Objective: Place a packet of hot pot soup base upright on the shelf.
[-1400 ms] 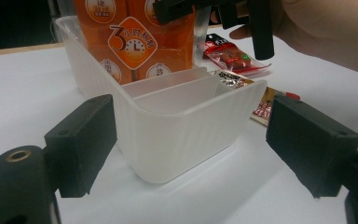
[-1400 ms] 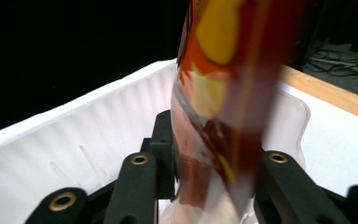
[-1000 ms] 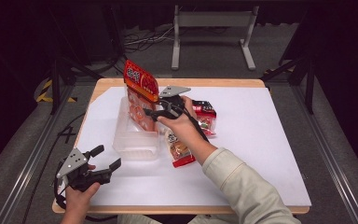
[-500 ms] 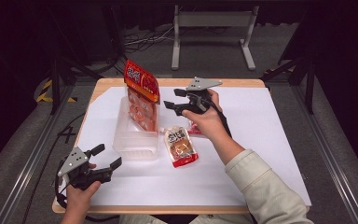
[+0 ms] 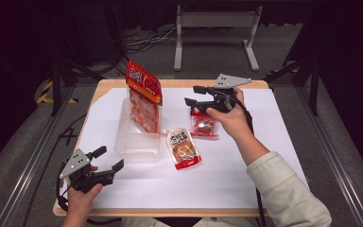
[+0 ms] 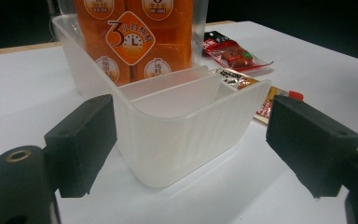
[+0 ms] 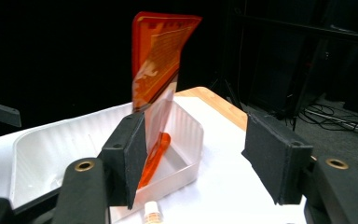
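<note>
Orange snack pouch (image 5: pixel 144 97) stands upright in clear plastic bin (image 5: pixel 137 142), near counter (image 5: pixel 264 156) far-left corner. Right hand-held gripper (image 5: pixel 193 94) hovers beside it, jaws wide, just closing slightly, nothing between. Left hand-held gripper (image 5: pixel 108 158) at near-left corner, jaws wide, empty, facing bin.

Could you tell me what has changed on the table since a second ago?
The right tongs let go of the tall orange-red snack bag, now standing in the clear plastic bin, and drew back to the right, jaws open and empty. The left tongs and both small pouches stayed put.
</note>
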`<state>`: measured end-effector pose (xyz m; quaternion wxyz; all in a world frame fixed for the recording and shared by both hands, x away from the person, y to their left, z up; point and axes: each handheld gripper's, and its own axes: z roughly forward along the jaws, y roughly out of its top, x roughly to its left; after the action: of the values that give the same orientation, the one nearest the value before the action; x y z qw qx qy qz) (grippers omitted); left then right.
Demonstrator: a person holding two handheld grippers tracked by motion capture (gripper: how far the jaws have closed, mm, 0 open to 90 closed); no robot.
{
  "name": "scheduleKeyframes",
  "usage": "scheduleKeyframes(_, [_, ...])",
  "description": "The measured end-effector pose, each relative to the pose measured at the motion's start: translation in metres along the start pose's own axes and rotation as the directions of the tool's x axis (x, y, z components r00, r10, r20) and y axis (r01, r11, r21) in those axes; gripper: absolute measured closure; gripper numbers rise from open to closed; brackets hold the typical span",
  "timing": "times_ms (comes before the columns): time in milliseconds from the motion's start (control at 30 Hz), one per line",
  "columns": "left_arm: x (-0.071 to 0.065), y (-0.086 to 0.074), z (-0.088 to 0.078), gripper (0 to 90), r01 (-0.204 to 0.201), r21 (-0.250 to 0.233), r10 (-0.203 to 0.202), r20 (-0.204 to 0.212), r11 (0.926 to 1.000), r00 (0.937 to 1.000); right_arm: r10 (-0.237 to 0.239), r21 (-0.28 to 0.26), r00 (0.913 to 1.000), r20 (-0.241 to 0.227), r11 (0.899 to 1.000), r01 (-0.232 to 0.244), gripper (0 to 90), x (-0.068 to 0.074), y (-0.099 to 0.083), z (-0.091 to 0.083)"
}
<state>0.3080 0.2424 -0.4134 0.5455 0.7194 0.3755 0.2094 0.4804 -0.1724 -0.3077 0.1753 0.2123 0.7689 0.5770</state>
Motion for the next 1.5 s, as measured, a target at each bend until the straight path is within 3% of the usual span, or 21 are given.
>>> scheduleKeyframes(200, [-0.001,-0.001,-0.002,16.8,-0.002,0.003,0.002,-0.008,1.0,1.0,0.022,0.004,0.9994,0.028,1.0,-0.022,37.8,-0.013,-0.004,-0.009])
scheduleKeyframes(333, [-0.001,-0.002,-0.003,16.8,-0.011,0.011,0.012,-0.021,0.9999,0.9997,0.065,-0.009,0.9963,0.057,0.998,-0.065,41.1,-0.026,-0.01,-0.016])
scheduleKeyframes(467, [-0.001,-0.003,-0.002,16.8,-0.029,0.025,0.03,-0.037,0.9993,0.9989,0.104,0.031,0.9918,0.074,0.994,-0.107,42.8,-0.038,-0.018,-0.02])
scheduleKeyframes(633, [-0.004,-0.003,0.0,16.8,-0.053,0.038,0.055,-0.043,0.9979,0.9976,0.108,0.041,0.9879,0.111,0.993,-0.113,42.3,-0.054,-0.028,-0.022])
scheduleKeyframes(1100, [0.001,-0.004,0.003,16.8,-0.048,0.045,0.05,-0.042,0.9978,0.9979,0.122,0.114,0.9779,0.17,0.983,-0.142,37.1,-0.084,-0.057,-0.002])
scheduleKeyframes(1233, [0.0,-0.005,0.002,16.8,-0.05,0.051,0.052,-0.041,0.9975,0.9978,0.151,0.127,0.9714,0.183,0.976,-0.176,37.1,-0.092,-0.069,0.005])
scheduleKeyframes(1267, [-0.001,-0.006,0.001,16.8,-0.049,0.049,0.051,-0.042,0.9976,0.9978,0.177,0.139,0.9665,0.186,0.969,-0.204,35.4,-0.096,-0.075,0.009])
scheduleKeyframes(1333, [-0.001,-0.006,-0.001,16.8,-0.046,0.049,0.049,-0.045,0.9977,0.9978,0.178,0.146,0.9655,0.19,0.967,-0.207,35.1,-0.097,-0.078,0.01])
scheduleKeyframes(1500, [-0.001,-0.008,-0.004,16.8,-0.038,0.047,0.04,-0.05,0.9982,0.9979,0.181,0.207,0.9588,0.219,0.952,-0.227,30.0,-0.104,-0.092,0.018])
